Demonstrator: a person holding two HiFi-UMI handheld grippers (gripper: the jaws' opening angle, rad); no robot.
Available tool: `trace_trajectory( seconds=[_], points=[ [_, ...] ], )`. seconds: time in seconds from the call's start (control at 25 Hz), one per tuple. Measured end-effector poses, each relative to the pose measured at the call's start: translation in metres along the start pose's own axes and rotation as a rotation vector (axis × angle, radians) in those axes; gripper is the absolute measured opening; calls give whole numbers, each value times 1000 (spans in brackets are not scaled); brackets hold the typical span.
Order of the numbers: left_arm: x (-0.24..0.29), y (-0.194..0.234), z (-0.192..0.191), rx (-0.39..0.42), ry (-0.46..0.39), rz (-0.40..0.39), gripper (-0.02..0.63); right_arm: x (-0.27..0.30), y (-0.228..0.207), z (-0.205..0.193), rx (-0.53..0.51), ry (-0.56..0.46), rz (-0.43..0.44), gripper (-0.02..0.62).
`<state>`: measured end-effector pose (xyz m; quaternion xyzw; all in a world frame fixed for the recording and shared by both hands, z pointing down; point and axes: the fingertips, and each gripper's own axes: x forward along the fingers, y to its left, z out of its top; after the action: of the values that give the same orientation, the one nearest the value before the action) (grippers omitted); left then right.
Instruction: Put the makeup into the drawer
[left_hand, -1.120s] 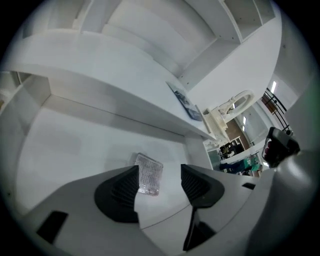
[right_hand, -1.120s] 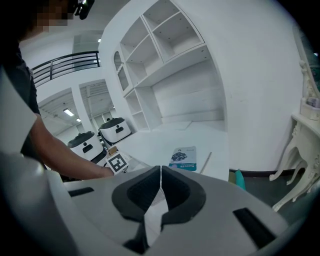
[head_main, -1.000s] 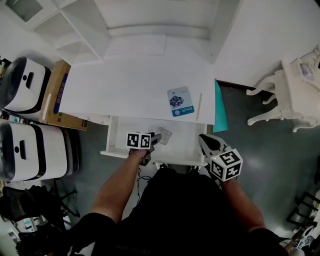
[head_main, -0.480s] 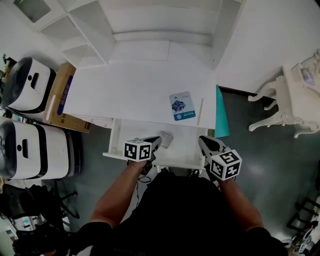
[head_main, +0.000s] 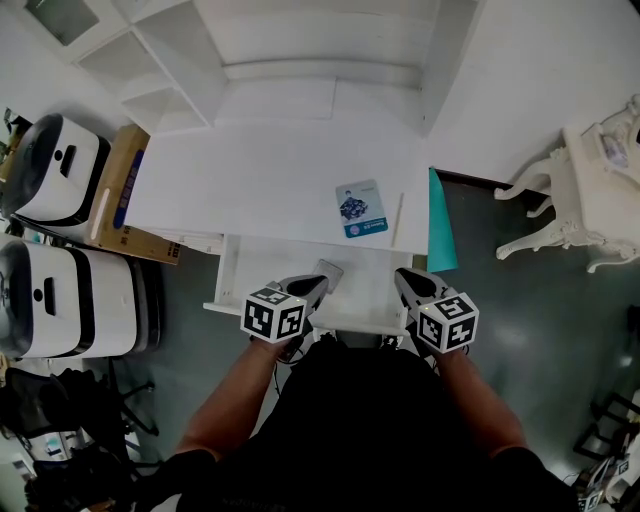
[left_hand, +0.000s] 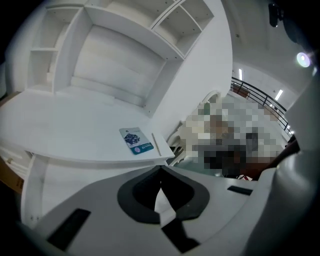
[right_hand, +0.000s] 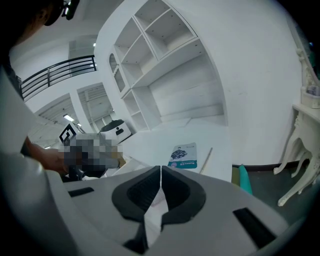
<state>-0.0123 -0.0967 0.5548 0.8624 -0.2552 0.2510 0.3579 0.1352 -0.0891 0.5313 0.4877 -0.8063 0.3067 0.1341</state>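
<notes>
The makeup (head_main: 329, 270), a small greyish packet, lies on the floor of the open drawer (head_main: 368, 292), near its middle and close under the front edge of the white worktop (head_main: 260, 180). Part of it is covered in the head view by the tip of the left tool (head_main: 320, 280), which hangs just above it; whether the two touch cannot be told from there. In the left gripper view that tool's jaws are pressed together with nothing between them, only the pale drawer and worktop showing past the dark pads. The right tool (head_main: 402, 277) is held over the drawer's right end, apart from the packet, and its own view shows its jaws closed as well, with nothing gripped. On the worktop, above the drawer and towards the right, lies a blue-and-white card (head_main: 361, 209) with a thin pale stick (head_main: 399, 218) just beside it on the right. A teal panel (head_main: 440, 228) stands against the worktop's right edge. To the left are a cardboard box (head_main: 125, 190) and two white machines with dark bands (head_main: 55, 165).
</notes>
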Motion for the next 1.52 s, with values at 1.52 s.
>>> trace_trajectory(
  seconds=[1.52],
  points=[
    [-3,34,-9,13,43,112,11,104,-121,-15,-105,203,-261,31]
  ],
)
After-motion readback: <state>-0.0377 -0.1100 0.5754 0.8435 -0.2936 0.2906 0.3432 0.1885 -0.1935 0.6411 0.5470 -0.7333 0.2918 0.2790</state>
